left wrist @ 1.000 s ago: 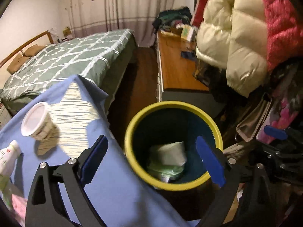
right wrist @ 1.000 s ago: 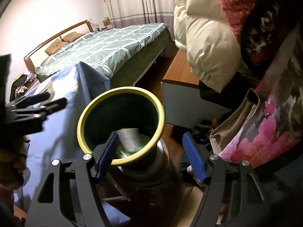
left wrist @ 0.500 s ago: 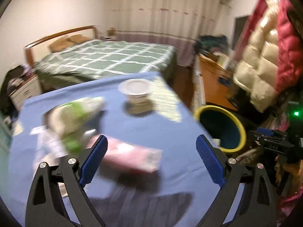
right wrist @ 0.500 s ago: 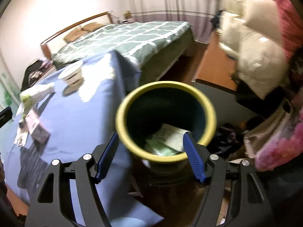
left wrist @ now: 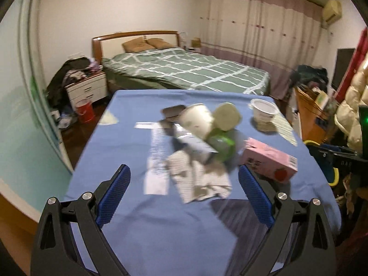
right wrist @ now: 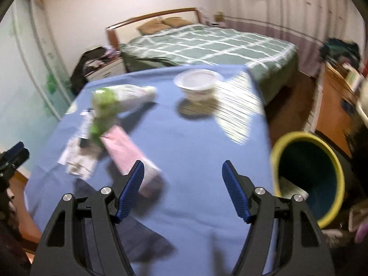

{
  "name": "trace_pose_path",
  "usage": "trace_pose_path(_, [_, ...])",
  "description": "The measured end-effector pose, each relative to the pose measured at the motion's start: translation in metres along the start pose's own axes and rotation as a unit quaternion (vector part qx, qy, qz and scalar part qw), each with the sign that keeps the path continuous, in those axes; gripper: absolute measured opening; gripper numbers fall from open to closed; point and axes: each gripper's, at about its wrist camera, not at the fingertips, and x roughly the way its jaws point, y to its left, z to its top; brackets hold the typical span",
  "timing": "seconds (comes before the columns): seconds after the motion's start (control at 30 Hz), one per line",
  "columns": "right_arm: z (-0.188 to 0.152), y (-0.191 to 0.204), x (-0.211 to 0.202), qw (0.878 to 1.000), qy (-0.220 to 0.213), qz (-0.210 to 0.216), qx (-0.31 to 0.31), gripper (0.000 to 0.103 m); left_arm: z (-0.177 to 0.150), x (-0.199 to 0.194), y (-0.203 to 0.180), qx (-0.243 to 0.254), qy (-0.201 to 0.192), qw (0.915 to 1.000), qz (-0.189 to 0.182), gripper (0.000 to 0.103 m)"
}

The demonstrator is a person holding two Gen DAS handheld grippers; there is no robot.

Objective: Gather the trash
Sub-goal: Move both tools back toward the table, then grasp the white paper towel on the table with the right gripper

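A heap of trash lies on the blue-covered table (left wrist: 128, 151): a pink carton (left wrist: 269, 162), white wrappers and paper (left wrist: 200, 179), a green-and-white bottle (left wrist: 220, 146) and a white bowl (left wrist: 263, 112). My left gripper (left wrist: 184, 193) is open and empty, above the table just short of the papers. My right gripper (right wrist: 182, 188) is open and empty, above the table beside the pink carton (right wrist: 131, 156). The yellow-rimmed bin (right wrist: 308, 172) stands off the table's right edge with some trash inside.
A bed with a green checked cover (left wrist: 188, 71) stands behind the table. A white nightstand (left wrist: 87, 89) and red bucket (left wrist: 85, 112) are at the left. A wooden desk (left wrist: 310, 110) and hanging coats (left wrist: 354, 108) crowd the right side.
Both grippers have swung left, away from the bin, and now face the table and its trash. The frames are motion-blurred. Both stay open and empty.
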Motion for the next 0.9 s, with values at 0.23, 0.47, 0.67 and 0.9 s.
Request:
trace_pose_path(0.23, [0.012, 0.099, 0.027, 0.995, 0.017, 0.068, -0.072, 0.067, 0.002, -0.018, 0.045, -0.024, -0.023, 0.9986, 0.04, 0.093])
trace_pose_path(0.47, [0.001, 0.167, 0.073, 0.987, 0.067, 0.087, -0.115, 0.067, -0.001, -0.026, 0.078, -0.051, -0.027, 0.9965, 0.06, 0.093])
trace_pose_path(0.67, [0.001, 0.19, 0.115, 0.986, 0.093, 0.062, -0.122, 0.067, -0.006, -0.022, 0.087, -0.057, -0.018, 0.9966, 0.056, 0.093])
trace_pose_path(0.9, [-0.003, 0.191, 0.124, 0.985, 0.105, 0.053, -0.126, 0.009, -0.009, -0.017, 0.088, -0.062, -0.013, 0.9966, 0.052, 0.093])
